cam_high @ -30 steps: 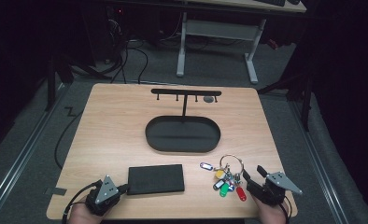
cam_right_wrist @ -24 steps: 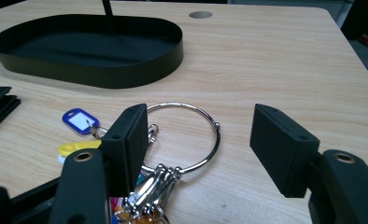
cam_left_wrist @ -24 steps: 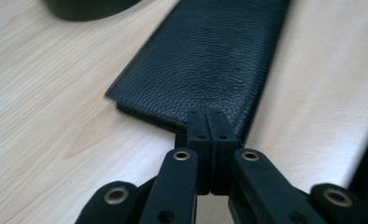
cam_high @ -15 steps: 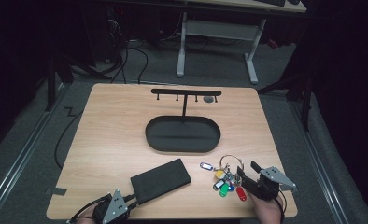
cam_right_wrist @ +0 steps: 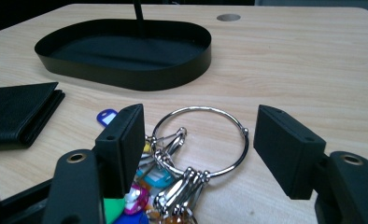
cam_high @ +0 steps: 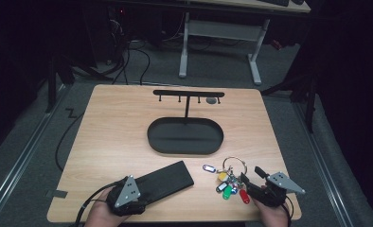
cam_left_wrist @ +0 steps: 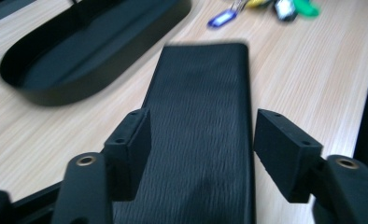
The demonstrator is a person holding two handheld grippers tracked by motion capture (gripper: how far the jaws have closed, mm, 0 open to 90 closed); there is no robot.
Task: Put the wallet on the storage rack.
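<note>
A black wallet (cam_high: 165, 179) lies slanted near the table's front edge. My left gripper (cam_high: 142, 190) is open, and its jaws straddle the wallet's near end (cam_left_wrist: 201, 79); in the left gripper view (cam_left_wrist: 203, 135) a jaw stands on each side of the wallet. To the right lies a steel key ring with coloured tags (cam_high: 229, 182). My right gripper (cam_high: 252, 177) is open just right of the keys. In the right gripper view (cam_right_wrist: 198, 135) the key ring (cam_right_wrist: 198, 108) sits between the two jaws, on the table.
A black oval tray (cam_high: 184, 151) with an upright post and a hook bar (cam_high: 188, 93) stands mid-table, beyond both grippers; its wall (cam_right_wrist: 126, 77) is close behind the keys. The wallet's end (cam_right_wrist: 18, 112) lies left of the keys. A round hole (cam_right_wrist: 228, 17) is in the tabletop.
The wallet has swung from parallel with the front edge to slanted, far end away. My left gripper moved right along the front edge onto its near end. The right gripper edged toward the keys.
</note>
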